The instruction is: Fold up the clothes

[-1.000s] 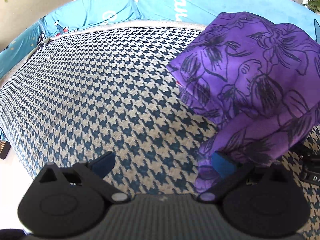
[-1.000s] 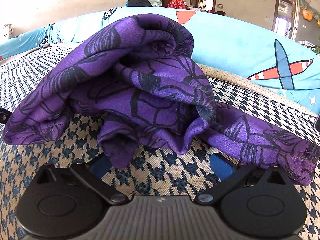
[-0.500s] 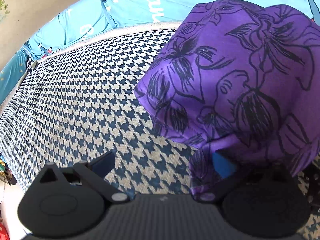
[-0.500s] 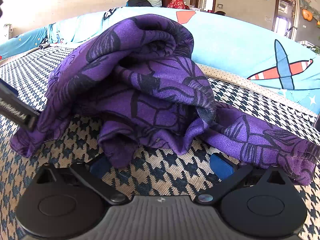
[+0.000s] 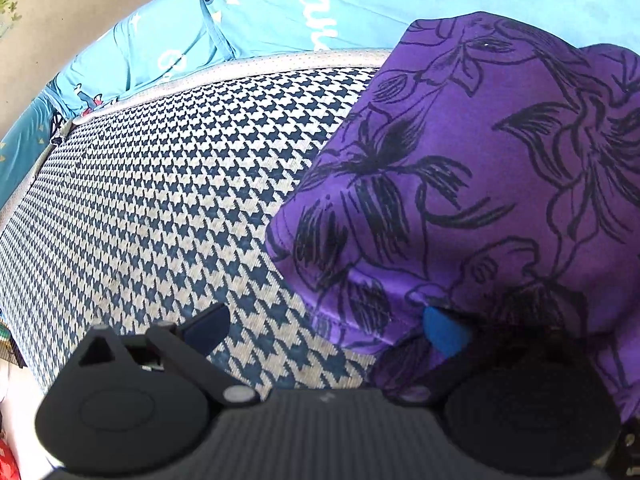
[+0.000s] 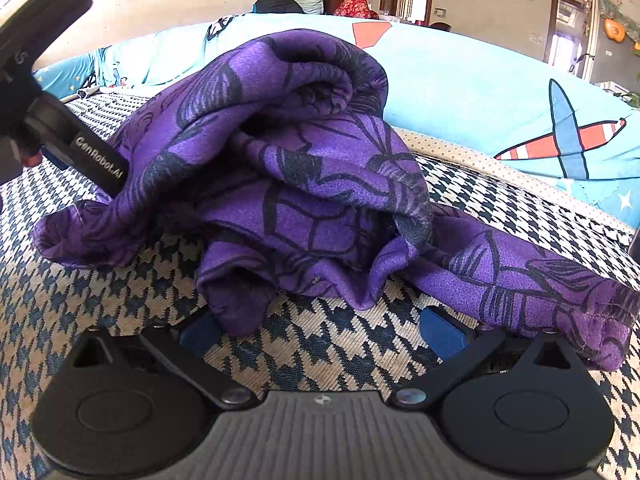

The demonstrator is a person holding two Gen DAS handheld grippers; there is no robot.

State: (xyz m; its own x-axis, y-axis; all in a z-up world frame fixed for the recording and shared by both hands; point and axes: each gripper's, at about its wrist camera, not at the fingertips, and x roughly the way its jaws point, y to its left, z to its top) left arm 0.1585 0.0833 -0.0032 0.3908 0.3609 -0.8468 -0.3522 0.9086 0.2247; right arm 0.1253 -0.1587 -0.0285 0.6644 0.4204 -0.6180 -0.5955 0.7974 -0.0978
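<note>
Nearest us in the left wrist view, our left gripper (image 5: 326, 326) has its fingers spread wide apart; the blue pad (image 5: 444, 330) at 4 o'clock is pressed against a fold of the purple floral garment (image 5: 480, 184), which drapes over that finger, while the other finger (image 5: 206, 326) at 8 o'clock stands clear over the houndstooth cover (image 5: 168, 200). Nothing is clamped between them.

In the right wrist view, our right gripper (image 6: 322, 330) is likewise spread apart, low on the houndstooth cover (image 6: 320, 344), with the garment's hem touching both blue pads (image 6: 442, 334) at 5 and 7 o'clock.

Beyond, the purple floral garment (image 6: 304, 184) sits bunched in a loose mound at centre, one end trailing toward 4 o'clock. At 10 o'clock the left gripper (image 6: 76, 140) pushes into its edge.

Farther still, a light blue sheet (image 6: 480, 92) printed with an aeroplane (image 6: 568, 136) runs across 12 to 3 o'clock.
</note>
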